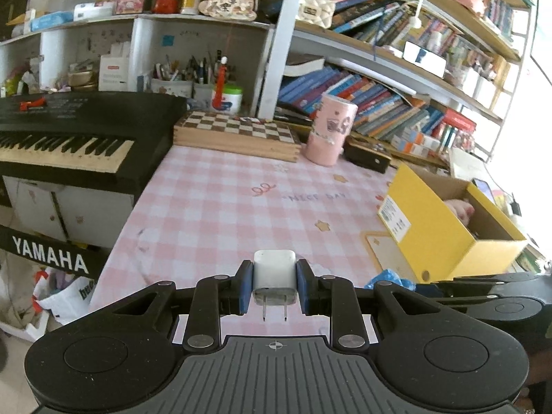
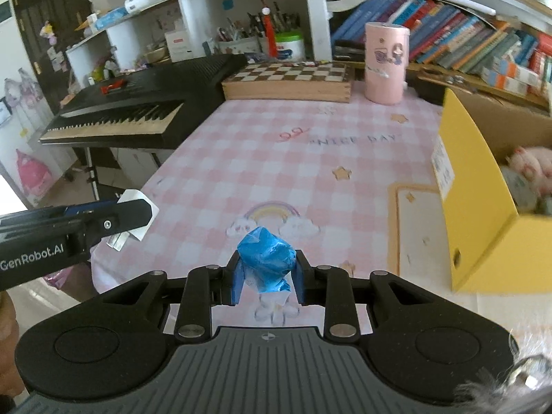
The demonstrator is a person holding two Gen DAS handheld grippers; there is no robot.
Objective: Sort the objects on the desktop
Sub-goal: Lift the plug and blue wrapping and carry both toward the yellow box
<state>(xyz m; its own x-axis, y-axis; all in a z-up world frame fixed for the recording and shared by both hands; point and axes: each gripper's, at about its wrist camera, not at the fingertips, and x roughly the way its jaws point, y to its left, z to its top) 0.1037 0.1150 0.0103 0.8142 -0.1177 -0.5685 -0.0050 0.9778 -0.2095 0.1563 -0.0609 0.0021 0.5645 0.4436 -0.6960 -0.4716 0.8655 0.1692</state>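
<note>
While our left gripper clamps a white plug adapter, prongs toward six o'clock, our right gripper squeezes a crumpled blue wrapper, the yellow box at three o'clock.

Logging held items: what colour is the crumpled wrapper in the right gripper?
Blue, the crumpled wrapper shows best in the right wrist view.

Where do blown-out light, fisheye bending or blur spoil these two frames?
Left wrist view: window light blows out the right edge beyond the yellow box, shelves bow strongly, yet the charger in the left hand-held gripper is sharp. Right wrist view: glare at the lower left edge, a soft blur at the lower right corner; the blue wad is clear.
</note>
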